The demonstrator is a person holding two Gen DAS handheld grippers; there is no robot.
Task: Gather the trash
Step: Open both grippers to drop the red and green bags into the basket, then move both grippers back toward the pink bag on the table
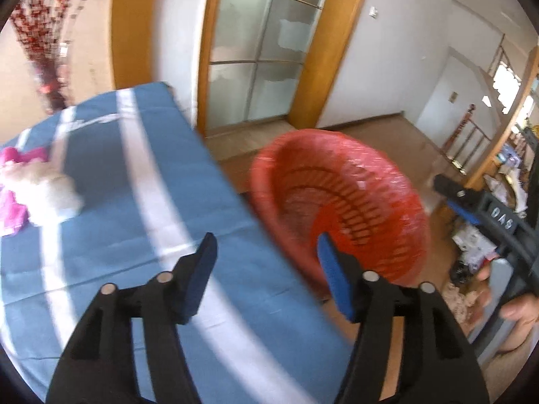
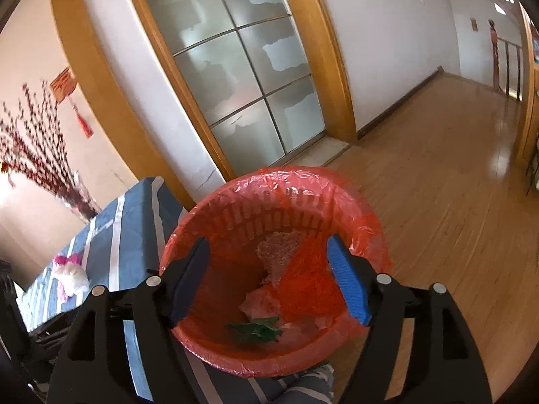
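Note:
A red slatted trash basket [image 1: 340, 202], lined with a red plastic bag, stands beside the blue striped table [image 1: 134, 208]. My left gripper [image 1: 266, 240] is open and empty, over the table edge next to the basket. A white crumpled tissue [image 1: 50, 192] and magenta scraps [image 1: 13, 208] lie on the table's far left. My right gripper [image 2: 268, 240] hangs open and empty above the basket [image 2: 269, 181]. Inside lie a green crumpled piece [image 2: 256, 331] and pale wrappers [image 2: 266, 299]. The tissue [image 2: 72, 274] shows on the table at the left.
A frosted glass sliding door [image 2: 235, 77] in a wooden frame stands behind the basket. Wooden floor [image 2: 438, 185] spreads to the right. Red blossom branches [image 2: 40, 155] stand at the table's far end. A hand [image 1: 518, 309] holds the right gripper near clutter [image 1: 471, 245].

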